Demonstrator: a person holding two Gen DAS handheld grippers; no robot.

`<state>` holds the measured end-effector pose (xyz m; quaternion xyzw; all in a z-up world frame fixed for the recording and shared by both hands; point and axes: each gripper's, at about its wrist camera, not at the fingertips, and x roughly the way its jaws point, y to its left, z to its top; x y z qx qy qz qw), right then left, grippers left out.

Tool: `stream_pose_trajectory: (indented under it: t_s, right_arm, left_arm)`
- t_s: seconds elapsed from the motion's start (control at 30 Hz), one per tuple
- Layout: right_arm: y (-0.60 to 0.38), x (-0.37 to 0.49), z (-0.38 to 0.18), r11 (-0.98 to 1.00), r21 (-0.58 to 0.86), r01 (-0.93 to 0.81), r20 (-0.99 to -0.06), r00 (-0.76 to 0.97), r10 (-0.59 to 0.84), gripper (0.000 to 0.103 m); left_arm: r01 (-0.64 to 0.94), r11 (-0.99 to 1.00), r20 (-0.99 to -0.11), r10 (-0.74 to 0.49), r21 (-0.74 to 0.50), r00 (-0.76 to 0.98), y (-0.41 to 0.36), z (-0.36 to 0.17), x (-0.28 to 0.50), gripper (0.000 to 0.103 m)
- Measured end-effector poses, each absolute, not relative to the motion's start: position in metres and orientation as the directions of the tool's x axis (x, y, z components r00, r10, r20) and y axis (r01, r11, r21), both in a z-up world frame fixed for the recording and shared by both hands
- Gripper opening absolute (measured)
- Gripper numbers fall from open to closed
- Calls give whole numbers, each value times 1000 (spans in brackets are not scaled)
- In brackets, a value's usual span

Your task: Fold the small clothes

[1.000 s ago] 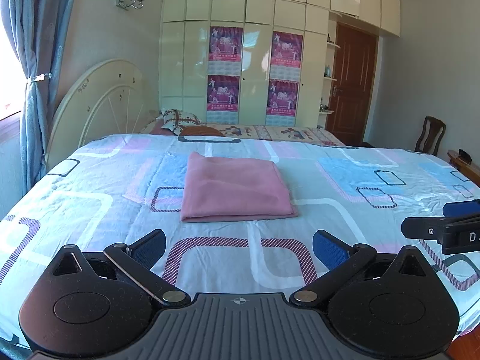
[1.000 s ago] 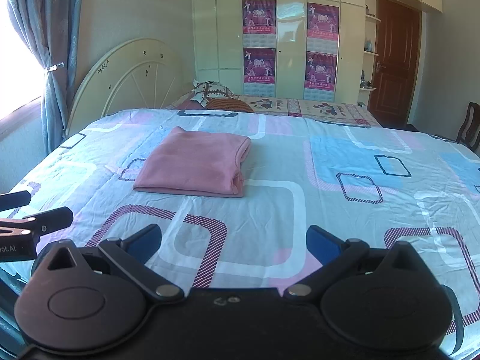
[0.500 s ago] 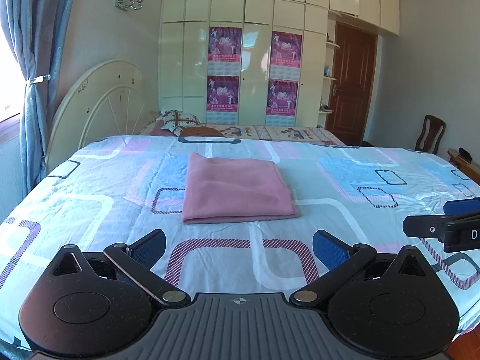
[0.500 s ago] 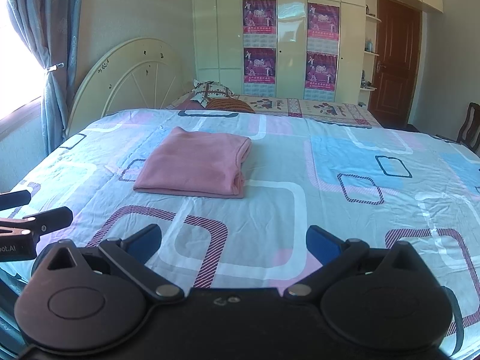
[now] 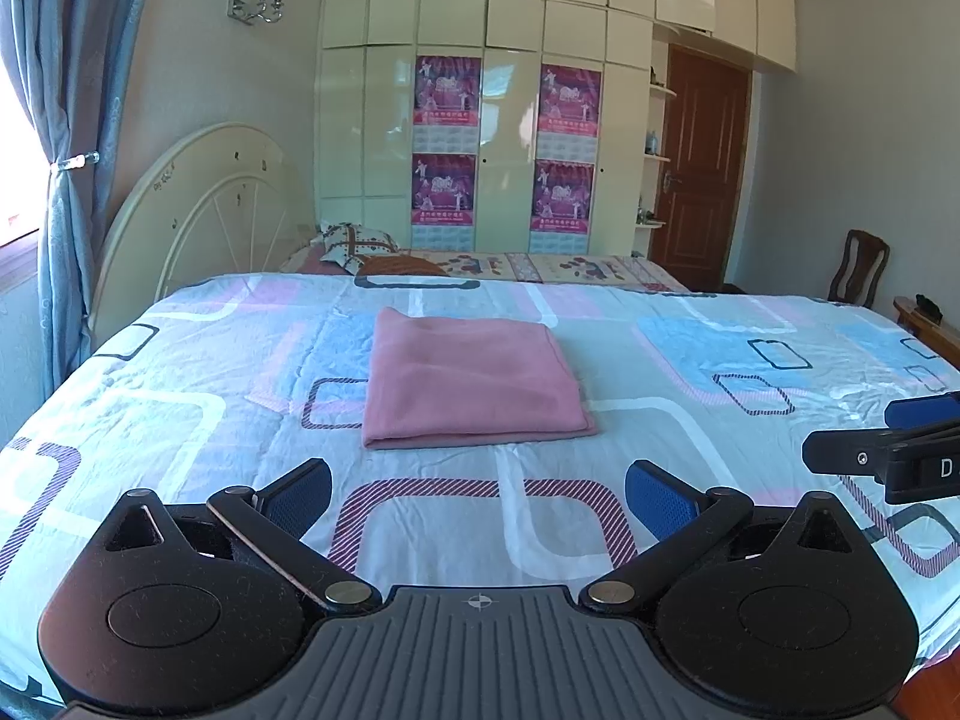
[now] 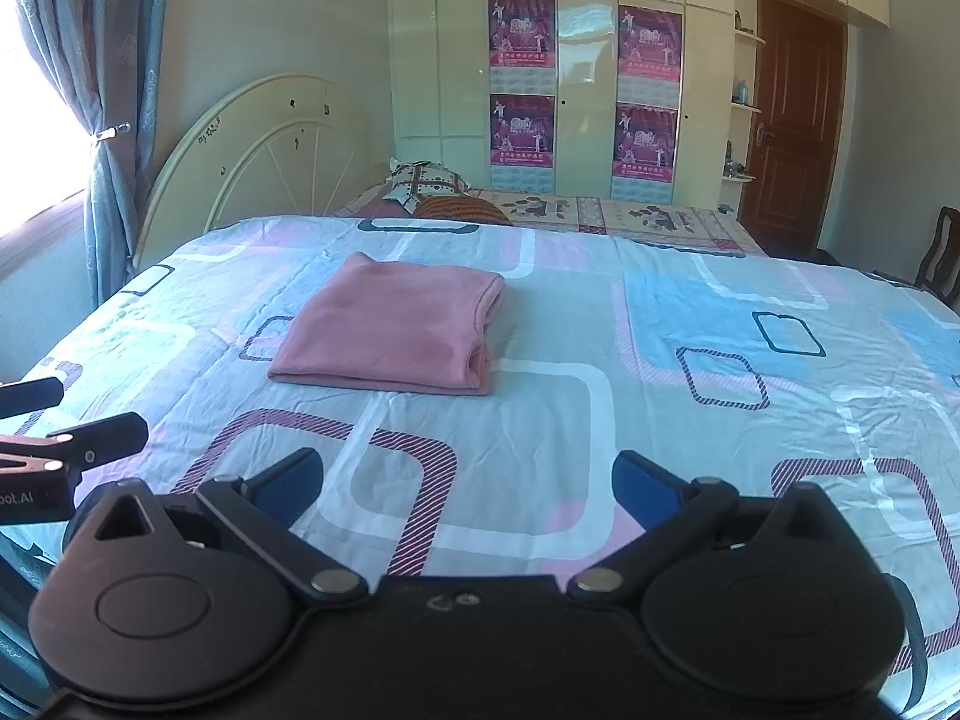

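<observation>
Left wrist view first: we see our left claw (image 5: 478,495) spread wide, its blue pads (image 5: 300,495) well apart and gripping nothing, poised above the near part of the bed (image 5: 180,408). Ahead of it the pink garment (image 5: 471,381) lies folded into a neat rectangle on the patterned bedsheet (image 5: 690,420), flat, with its thick folded edge facing us. It sits well apart from both claws, roughly in the middle of the bed. At the right edge of this view the tip of our right claw (image 5: 888,450) juts in, level with the sheet's near half.

From the right wrist view, our right claw (image 6: 468,483) is likewise released, fingers splayed and empty over the sheet. The pink garment (image 6: 390,324) appears ahead and to the left, its layered edges visible on the right side. Our left claw (image 6: 66,420) pokes in at the left edge.

Beyond the bed we see a cream headboard (image 5: 204,204), a patterned pillow (image 5: 351,240), a cream wardrobe (image 5: 510,120) carrying pink posters (image 5: 447,96), a brown door (image 5: 702,168) and a blue curtain (image 5: 72,120) tied back at the window.
</observation>
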<state>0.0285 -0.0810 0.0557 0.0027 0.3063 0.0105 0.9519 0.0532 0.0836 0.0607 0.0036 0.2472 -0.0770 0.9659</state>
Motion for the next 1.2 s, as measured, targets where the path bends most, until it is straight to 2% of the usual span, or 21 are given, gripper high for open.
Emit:
stream_pose_trajectory:
  t_s: [1.2]
  right_arm:
    - [-82, 25, 65, 999, -15, -32, -569, 822, 18, 103]
  left_arm:
    - [181, 982, -456, -185, -52, 870, 90, 64, 51, 103]
